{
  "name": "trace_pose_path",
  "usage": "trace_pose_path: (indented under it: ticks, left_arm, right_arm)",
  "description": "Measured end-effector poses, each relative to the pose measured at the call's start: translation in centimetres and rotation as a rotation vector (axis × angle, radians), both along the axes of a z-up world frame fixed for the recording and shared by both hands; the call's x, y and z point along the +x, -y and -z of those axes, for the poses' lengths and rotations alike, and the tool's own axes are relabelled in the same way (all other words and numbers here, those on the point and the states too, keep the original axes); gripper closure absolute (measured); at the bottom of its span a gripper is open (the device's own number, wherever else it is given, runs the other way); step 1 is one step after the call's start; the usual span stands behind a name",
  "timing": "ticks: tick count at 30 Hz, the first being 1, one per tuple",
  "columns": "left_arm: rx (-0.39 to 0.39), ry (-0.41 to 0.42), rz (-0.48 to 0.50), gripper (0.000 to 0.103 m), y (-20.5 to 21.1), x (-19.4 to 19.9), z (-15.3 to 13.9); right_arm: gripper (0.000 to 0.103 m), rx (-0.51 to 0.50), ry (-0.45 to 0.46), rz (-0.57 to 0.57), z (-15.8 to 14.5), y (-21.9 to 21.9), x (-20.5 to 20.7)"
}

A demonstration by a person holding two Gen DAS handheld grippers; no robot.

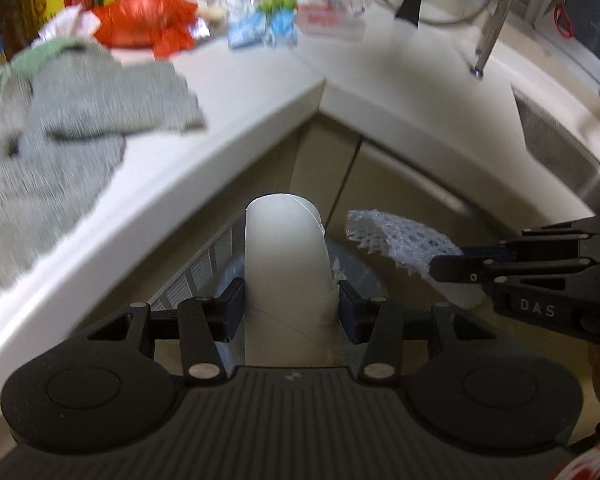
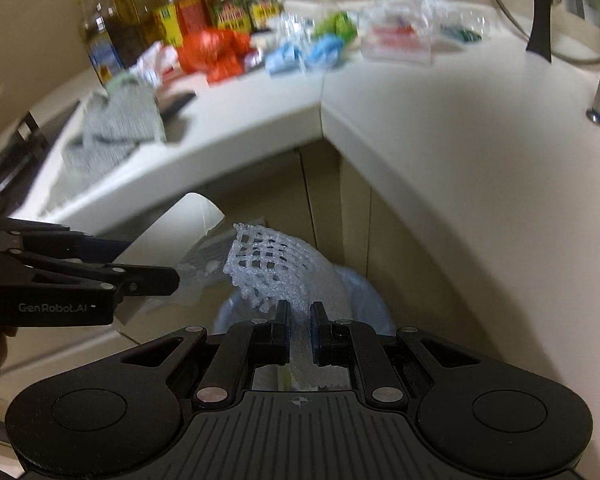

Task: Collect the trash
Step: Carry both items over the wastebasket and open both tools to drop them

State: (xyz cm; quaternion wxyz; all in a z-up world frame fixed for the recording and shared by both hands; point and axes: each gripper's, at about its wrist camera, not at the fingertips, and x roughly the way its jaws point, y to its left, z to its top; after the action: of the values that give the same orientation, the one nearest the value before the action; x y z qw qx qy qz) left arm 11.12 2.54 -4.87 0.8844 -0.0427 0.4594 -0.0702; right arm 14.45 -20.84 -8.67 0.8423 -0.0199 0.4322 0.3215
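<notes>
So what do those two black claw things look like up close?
Both are matte black plastic. The left gripper and right gripper each have two round discs on a ribbed base, silver rivets on jointed bars, and dark blue pads. From the side, one reads "GenRobot.AI", the other "DAS". No cables or sleeves show.
</notes>
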Motion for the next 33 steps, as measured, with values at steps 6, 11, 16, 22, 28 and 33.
trace_pose_path:
  ticks: [6,11,16,22,28,33]
  left_arm:
    - [0.008,-0.053,-0.014,0.059,0.6,0.4,2.3]
    - [0.014,-0.077,-0.022,0.059,1.0,1.1,3.4]
    - [0.016,-0.106,-0.034,0.059,1.3,1.6,4.7]
    - [0.019,-0.137,-0.039,0.059,1.5,2.3,6.0]
    - [0.027,-0.167,-0.030,0.059,1.7,3.4,7.8]
    - [0.028,-0.192,-0.030,0.058,1.7,4.1,8.9]
  right_arm:
    - [0.093,-0.057,-0.026,-0.045,2.9,-0.5,0.5]
    - [0.093,-0.083,-0.048,-0.067,4.8,-0.5,1.5]
    - [0.093,-0.103,-0.069,-0.091,6.4,-0.7,2.2]
    - [0.093,-0.130,-0.087,-0.105,8.0,-1.4,3.1]
    - [0.093,-0.172,-0.097,-0.099,9.8,-2.1,3.8]
    - [0.093,-0.193,-0.096,-0.114,10.5,-2.6,4.1]
